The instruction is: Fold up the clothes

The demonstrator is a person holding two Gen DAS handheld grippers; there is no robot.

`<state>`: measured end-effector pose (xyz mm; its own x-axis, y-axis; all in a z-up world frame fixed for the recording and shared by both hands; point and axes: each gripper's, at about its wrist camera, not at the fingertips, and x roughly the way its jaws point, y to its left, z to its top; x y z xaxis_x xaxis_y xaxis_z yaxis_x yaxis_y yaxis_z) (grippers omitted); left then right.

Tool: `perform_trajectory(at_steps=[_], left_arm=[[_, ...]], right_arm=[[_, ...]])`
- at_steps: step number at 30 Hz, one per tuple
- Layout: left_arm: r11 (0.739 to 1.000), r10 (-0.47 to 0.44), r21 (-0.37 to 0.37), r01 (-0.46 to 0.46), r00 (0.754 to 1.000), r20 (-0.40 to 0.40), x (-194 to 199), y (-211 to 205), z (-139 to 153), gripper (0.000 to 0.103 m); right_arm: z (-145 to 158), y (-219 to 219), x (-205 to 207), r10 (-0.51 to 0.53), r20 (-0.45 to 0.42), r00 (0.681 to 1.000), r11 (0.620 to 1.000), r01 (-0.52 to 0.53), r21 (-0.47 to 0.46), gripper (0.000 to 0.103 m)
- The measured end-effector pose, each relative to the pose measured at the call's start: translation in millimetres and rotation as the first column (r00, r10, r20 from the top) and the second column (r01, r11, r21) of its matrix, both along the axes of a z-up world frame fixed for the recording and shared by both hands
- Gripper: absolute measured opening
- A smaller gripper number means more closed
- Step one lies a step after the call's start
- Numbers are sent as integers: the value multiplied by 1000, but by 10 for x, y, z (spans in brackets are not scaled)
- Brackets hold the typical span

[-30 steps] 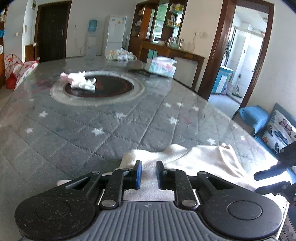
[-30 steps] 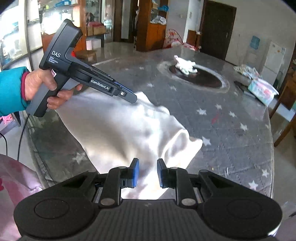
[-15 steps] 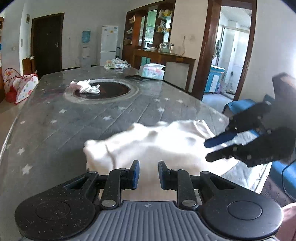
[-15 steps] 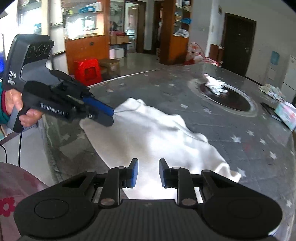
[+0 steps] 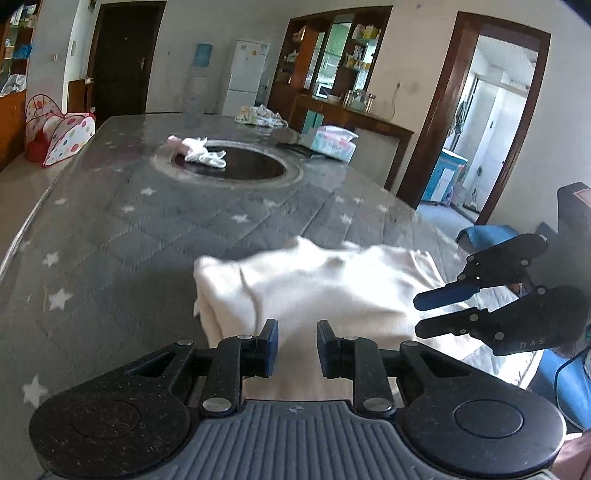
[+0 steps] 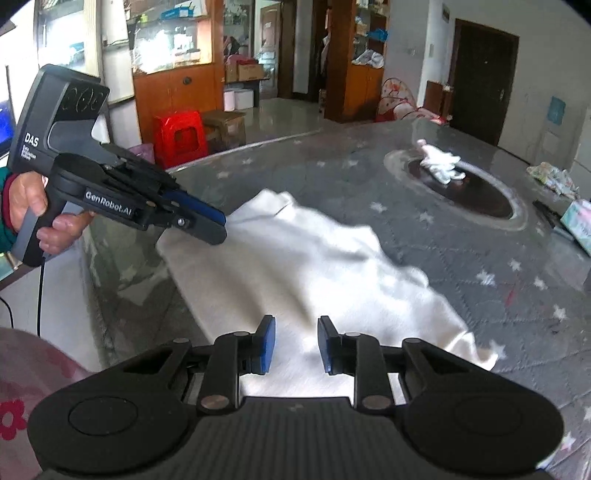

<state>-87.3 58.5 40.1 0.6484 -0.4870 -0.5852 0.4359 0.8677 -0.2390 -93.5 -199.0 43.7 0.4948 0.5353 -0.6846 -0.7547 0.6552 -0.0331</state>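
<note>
Pale walls (image 5: 192, 26) with dark wooden doorframes (image 5: 436, 122). Dark door (image 5: 122, 55) at the far end, white fridge (image 5: 245, 77) and water dispenser (image 5: 201, 70) beside it. Wooden shelving unit (image 5: 325, 62) over a counter. Open doorway (image 5: 491, 129) on the right, bright with daylight. Glossy tiled floor (image 6: 280, 114), red plastic stool (image 6: 181, 138), cardboard boxes (image 6: 227, 125), wooden cabinets (image 6: 173, 88). Spotted play tent (image 5: 62, 134) by the wall. Large table (image 5: 147, 236) under a grey quilted, star-printed cover.

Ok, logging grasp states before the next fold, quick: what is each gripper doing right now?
Left gripper: open, holding nothing, above the white garment.
Right gripper: open, holding nothing, above the same garment.
</note>
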Motion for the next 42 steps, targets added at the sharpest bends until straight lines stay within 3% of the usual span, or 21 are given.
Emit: perform_trajectory(at_steps=[9,19,27,34,42], left_arm=[[998,56,8,-55,997,-45,227,69,-183,25],[999,50,-8,-51,998,-29,279,33,-95,25],[997,73,17,-73,996,-49,414,52,-149,25],[998,61,5,-61,996,-58,552,-64,-140,25],[999,44,-8,-45,996,-72,742,-228,-165,25]], right_arm=[[-122,-29,220,-52,-34,998,999,52,-1,24],[-6,93,458,-46,2,999,999,46,20,24],[-220,278,789,-63,-41,997,997,64,35,26],[-106,53,676,-103,-23,994,992,105,69,27],[-162,-421,698,-251,-58,966,964,255,80,27]])
